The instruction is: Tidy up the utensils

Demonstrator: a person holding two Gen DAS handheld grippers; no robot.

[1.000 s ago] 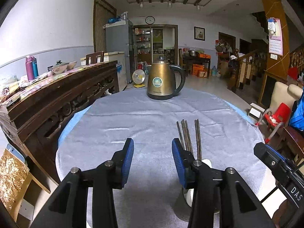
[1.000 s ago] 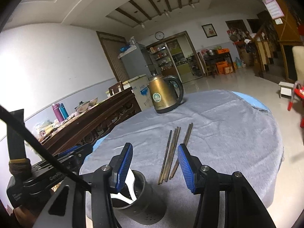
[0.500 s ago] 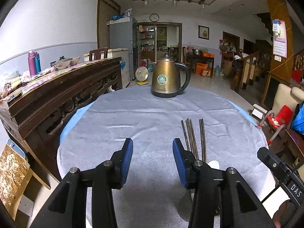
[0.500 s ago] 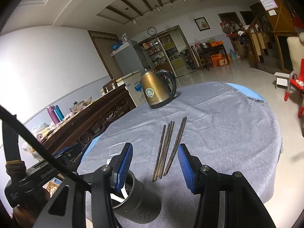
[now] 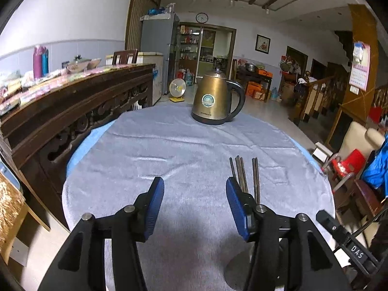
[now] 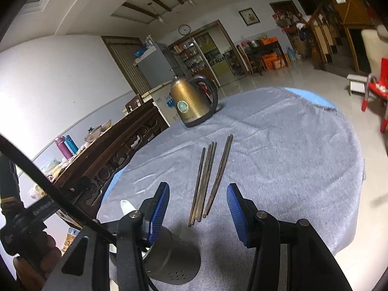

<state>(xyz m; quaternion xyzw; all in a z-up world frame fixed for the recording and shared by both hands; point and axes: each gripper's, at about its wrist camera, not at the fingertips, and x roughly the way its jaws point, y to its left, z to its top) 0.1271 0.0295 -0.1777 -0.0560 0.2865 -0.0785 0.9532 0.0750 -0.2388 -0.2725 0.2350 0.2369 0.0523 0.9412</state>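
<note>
Chopsticks (image 6: pixel 209 179) lie mid-cloth; right tongs (image 6: pixel 197 209) gape above.

Both the left gripper (image 5: pixel 194 206) and the right gripper (image 6: pixel 197 212) have black frames, silver screws and ribbed blue pads (image 6: pixel 158 209).

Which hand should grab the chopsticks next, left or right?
Probably the right. The right gripper is open with the chopsticks lying straight ahead between its fingers. The left gripper, also open, faces bare cloth; the chopsticks sit off beside its right finger.
</note>
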